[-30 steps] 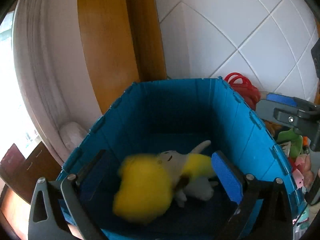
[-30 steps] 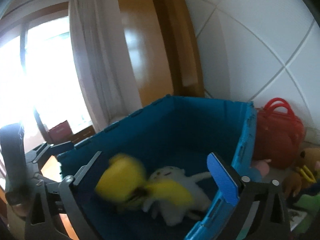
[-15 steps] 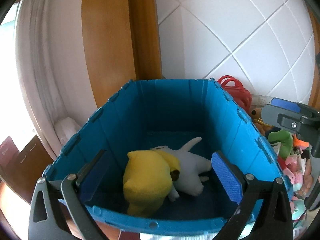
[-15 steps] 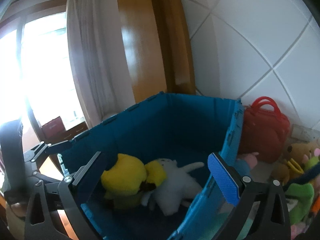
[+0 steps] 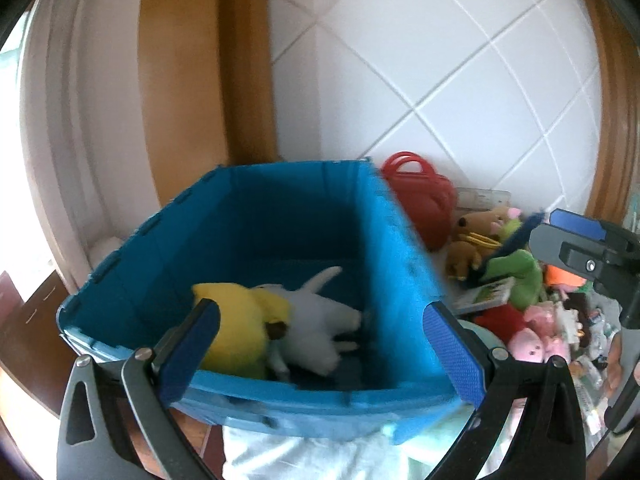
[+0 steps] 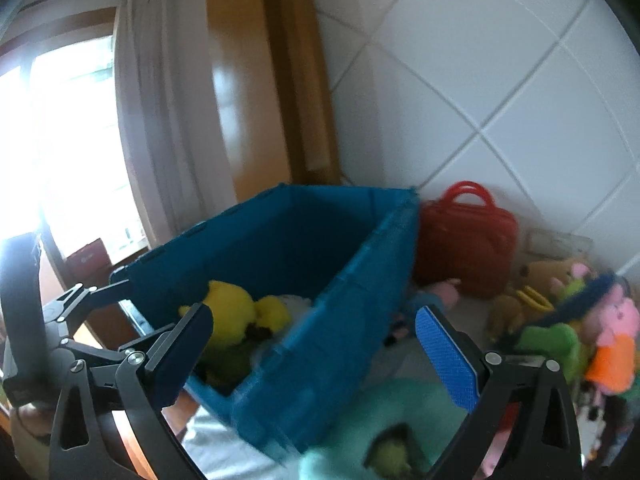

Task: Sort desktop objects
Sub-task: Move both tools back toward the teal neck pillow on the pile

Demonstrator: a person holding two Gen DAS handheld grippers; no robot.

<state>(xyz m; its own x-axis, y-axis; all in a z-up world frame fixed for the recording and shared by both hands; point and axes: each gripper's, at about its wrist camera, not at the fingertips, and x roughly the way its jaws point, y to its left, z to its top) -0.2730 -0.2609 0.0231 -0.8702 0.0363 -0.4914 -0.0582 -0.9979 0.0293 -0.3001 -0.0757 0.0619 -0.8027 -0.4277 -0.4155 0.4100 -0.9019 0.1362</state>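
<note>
While both claws hang empty with their blue pads spread apart, the left gripper hovers over the near rim of the blue bin, and the right gripper points at the bin's right wall. Inside lie a yellow plush and a white plush, touching. Beside the bin, a red toy bag and a heap of plush toys wait on the desk, so I judge most sorting remains.
</note>
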